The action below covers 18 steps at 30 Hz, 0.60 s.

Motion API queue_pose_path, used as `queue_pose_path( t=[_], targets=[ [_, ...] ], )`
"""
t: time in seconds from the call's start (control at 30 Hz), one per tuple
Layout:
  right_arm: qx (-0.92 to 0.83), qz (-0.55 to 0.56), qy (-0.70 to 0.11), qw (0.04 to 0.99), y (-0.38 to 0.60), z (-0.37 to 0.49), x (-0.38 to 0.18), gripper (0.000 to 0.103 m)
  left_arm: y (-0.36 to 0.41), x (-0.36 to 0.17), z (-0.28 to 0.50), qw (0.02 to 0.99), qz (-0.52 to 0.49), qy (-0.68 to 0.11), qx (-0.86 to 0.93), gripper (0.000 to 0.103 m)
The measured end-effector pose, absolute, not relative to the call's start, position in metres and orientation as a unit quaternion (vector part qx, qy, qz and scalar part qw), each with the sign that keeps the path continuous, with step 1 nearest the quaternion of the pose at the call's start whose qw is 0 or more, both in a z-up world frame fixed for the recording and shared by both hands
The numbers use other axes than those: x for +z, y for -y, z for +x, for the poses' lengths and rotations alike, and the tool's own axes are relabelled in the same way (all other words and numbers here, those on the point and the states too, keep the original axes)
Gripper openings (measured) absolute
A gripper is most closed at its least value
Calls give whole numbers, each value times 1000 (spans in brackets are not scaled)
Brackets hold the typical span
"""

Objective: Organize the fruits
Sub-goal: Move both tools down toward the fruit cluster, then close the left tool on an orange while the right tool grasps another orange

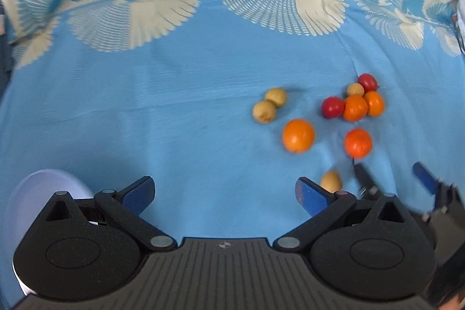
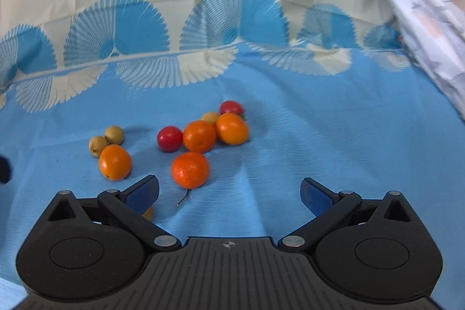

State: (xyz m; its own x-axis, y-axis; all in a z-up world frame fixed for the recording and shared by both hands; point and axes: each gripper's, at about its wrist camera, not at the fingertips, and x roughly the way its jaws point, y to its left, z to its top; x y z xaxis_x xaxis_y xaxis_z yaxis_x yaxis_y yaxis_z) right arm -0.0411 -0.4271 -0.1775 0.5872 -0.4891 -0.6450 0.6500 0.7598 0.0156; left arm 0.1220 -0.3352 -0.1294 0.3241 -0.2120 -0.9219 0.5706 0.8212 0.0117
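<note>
Your left gripper (image 1: pixel 225 195) and right gripper (image 2: pixel 229 193) both gape wide, holding nothing, above the blue cloth (image 1: pixel 145 106). Just beyond your right gripper lies an orange (image 2: pixel 190 169); the other fruits (image 2: pixel 200 135) cluster past it, mid-cloth.

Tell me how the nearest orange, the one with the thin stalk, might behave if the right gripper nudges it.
The stalked orange looks round, so it would probably roll across the soft cloth. With both pads wide apart, the right gripper may push it into the red fruit.
</note>
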Motion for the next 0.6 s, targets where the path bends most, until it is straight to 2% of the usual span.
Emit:
queue_pose_path(
  t=[0.33, 0.43, 0.6],
  targets=[
    [-301, 116, -348, 880, 455, -12, -206, 102, 411, -187, 154, 774, 175, -557, -245, 103],
    [-296, 103, -346, 884, 456, -8, -211, 102, 413, -209, 162, 763, 181, -574, -236, 103],
    [-294, 101, -341, 887, 457, -5, -213, 102, 411, -209, 154, 776, 191, -552, -240, 103]
  ],
)
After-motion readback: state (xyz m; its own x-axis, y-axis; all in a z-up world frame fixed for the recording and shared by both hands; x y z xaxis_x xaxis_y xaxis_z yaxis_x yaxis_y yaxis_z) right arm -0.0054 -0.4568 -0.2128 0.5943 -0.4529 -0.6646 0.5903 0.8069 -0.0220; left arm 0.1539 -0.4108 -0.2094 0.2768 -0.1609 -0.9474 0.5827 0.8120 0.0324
